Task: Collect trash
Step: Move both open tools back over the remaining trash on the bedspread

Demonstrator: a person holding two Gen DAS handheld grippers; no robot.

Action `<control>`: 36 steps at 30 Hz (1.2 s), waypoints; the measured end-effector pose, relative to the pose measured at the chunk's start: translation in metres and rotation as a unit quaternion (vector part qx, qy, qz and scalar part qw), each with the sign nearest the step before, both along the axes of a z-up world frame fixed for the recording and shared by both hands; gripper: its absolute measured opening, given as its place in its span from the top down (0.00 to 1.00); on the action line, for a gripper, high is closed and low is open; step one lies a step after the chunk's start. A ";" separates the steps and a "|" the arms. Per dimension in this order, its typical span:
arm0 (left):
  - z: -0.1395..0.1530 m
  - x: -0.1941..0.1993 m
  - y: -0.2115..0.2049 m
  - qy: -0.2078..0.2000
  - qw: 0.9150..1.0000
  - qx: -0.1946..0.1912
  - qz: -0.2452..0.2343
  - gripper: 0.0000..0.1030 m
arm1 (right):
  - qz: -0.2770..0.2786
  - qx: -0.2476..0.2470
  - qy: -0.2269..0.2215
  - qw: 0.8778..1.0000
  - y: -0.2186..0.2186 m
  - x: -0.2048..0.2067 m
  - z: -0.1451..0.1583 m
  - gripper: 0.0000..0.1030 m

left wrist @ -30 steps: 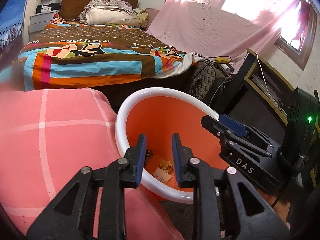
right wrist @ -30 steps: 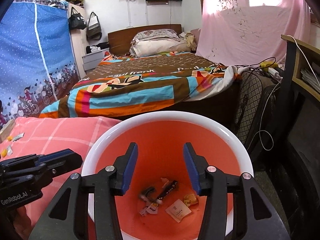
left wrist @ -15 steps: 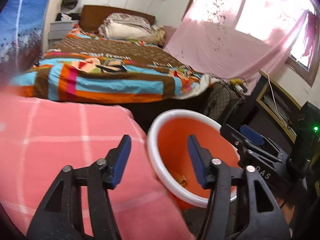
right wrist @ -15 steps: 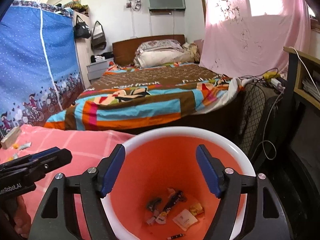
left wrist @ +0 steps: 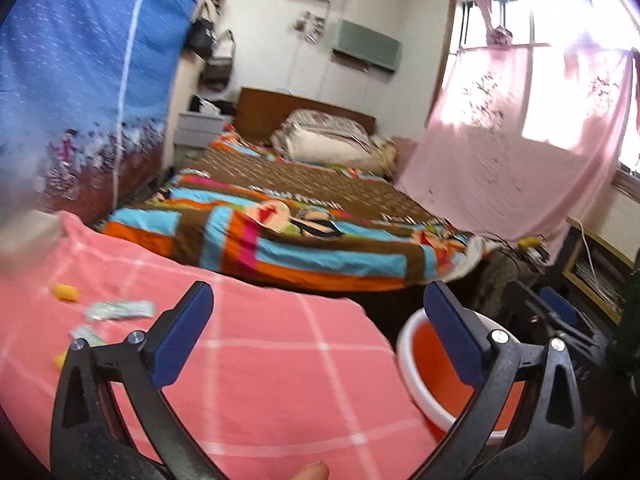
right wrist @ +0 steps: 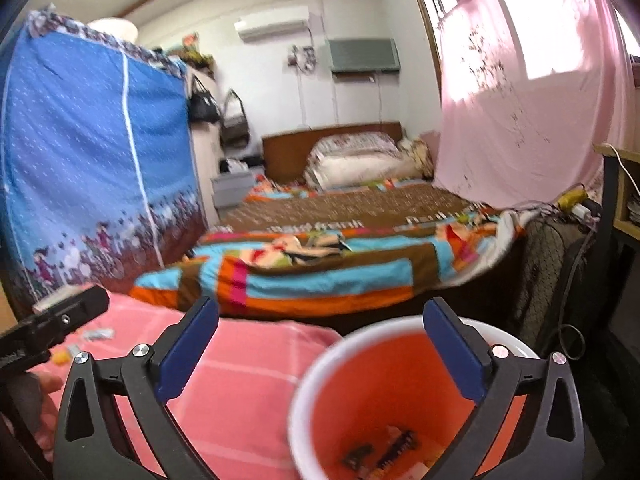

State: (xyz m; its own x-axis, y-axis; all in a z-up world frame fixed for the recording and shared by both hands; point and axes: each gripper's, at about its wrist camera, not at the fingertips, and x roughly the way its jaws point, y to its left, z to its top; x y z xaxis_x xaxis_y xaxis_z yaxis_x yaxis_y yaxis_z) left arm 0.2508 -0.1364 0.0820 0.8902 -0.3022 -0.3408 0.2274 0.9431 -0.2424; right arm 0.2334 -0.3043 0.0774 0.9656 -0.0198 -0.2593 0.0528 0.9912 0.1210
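Blue wardrobe far left. Wrappers on the pink table, ahead-left of the left tool. Orange bin right of the table edge, scraps inside. Right tool over its rim. Both tools' jaws just opened wide, nothing between. Bed behind.

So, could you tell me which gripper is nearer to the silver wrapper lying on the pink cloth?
Left. The left gripper hangs open over the pink cloth, with the silver wrapper just off its left finger. The right gripper is open above the orange bin, further away.
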 end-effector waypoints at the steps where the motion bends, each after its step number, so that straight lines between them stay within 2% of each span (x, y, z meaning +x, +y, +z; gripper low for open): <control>1: 0.001 -0.002 0.005 -0.005 1.000 0.001 0.007 0.00 | 0.005 0.001 -0.012 1.000 0.005 -0.001 0.003 0.00; 13: 0.011 -0.032 0.077 -0.070 0.993 0.016 0.093 0.00 | 0.061 -0.008 -0.115 0.992 0.070 -0.007 0.022 0.00; 26: 0.015 -0.061 0.160 -0.119 0.978 0.043 0.163 0.00 | 0.133 -0.009 -0.194 0.972 0.137 -0.016 0.019 0.00; 30: 0.012 -0.065 0.178 -0.122 0.974 0.061 0.179 0.00 | 0.153 -0.031 -0.198 0.968 0.159 -0.017 0.014 0.00; 36: 0.001 -0.066 0.197 -0.107 0.975 0.064 0.184 0.00 | 0.177 -0.065 -0.159 0.969 0.182 -0.004 0.000 0.00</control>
